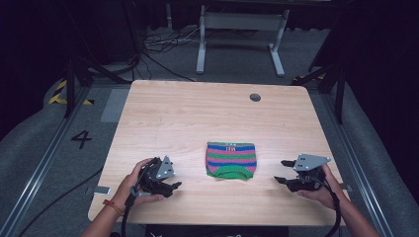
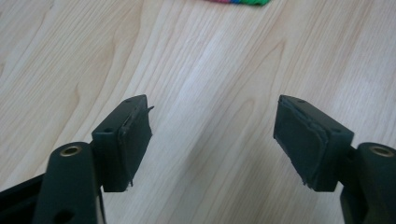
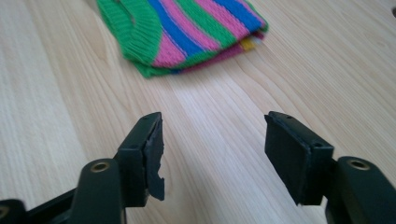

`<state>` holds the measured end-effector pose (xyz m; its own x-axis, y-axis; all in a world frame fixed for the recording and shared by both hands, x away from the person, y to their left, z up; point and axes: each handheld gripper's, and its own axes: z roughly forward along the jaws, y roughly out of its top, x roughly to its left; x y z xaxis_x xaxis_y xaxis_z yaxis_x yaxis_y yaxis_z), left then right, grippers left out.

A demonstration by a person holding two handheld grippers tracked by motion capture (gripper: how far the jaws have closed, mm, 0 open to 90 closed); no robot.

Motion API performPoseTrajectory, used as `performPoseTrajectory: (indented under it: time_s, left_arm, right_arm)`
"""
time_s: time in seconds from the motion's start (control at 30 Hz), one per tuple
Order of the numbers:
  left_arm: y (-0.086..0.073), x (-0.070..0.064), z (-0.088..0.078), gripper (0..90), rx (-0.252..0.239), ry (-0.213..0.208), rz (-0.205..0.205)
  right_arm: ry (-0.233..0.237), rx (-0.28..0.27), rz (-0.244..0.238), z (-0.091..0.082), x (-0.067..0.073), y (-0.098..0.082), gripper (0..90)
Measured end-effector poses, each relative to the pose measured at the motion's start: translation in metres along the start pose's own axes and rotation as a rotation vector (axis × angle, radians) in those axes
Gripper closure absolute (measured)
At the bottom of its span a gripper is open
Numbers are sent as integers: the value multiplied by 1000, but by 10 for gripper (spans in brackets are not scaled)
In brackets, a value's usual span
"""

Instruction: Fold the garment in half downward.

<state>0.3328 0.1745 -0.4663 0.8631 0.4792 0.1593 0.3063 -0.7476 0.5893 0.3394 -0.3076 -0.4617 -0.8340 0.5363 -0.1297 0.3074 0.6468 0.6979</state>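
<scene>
A folded knitted garment (image 1: pixel 231 160) striped green, pink and blue lies on the wooden table (image 1: pixel 197 113), a little in front of its middle. My left gripper (image 1: pixel 174 186) rests low over the table to the garment's left, jaws apart with bare wood between them (image 2: pixel 212 135); a sliver of the garment (image 2: pixel 236 2) shows at that view's top edge. My right gripper (image 1: pixel 281 171) sits to the garment's right, also open and empty (image 3: pixel 212 149). In the right gripper view the garment (image 3: pixel 182 32) lies ahead of the jaws, its green ribbed edge nearest.
A round grey cable hole (image 1: pixel 255 97) sits near the table's far right. Beyond the table stands a white metal frame (image 1: pixel 239 37) with cables on the floor. A black number marks the floor (image 1: pixel 81 138) at left.
</scene>
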Motion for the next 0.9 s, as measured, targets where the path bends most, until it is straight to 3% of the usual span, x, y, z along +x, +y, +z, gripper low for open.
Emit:
performPoseTrajectory:
  time_s: [0.1, 0.17, 0.27, 0.33, 0.57, 0.83, 0.9]
  left_arm:
    - [-9, 3, -5, 258, -8, 14, -21]
    - [-14, 5, -8, 244, -24, 0, -47]
    - [-19, 5, -9, 226, -11, 14, -45]
    - [-23, 7, -9, 219, -18, 16, -66]
    - [-43, 13, -12, 218, -32, 34, -123]
    - [-64, 18, -16, 193, -47, 2, -200]
    - [-71, 19, -15, 188, -46, -4, -239]
  right_arm:
    - [-11, 7, 20, -2, -5, -11, 329]
    - [-19, 9, 42, -4, -7, -17, 313]
    - [-37, 5, 82, -7, -12, -26, 277]
    - [-67, 6, 97, -9, -14, -32, 256]
    - [-102, -8, 181, -17, -22, -55, 211]
    - [-130, -15, 264, -24, -25, -81, 189]
    - [-134, -13, 281, -24, -26, -86, 184]
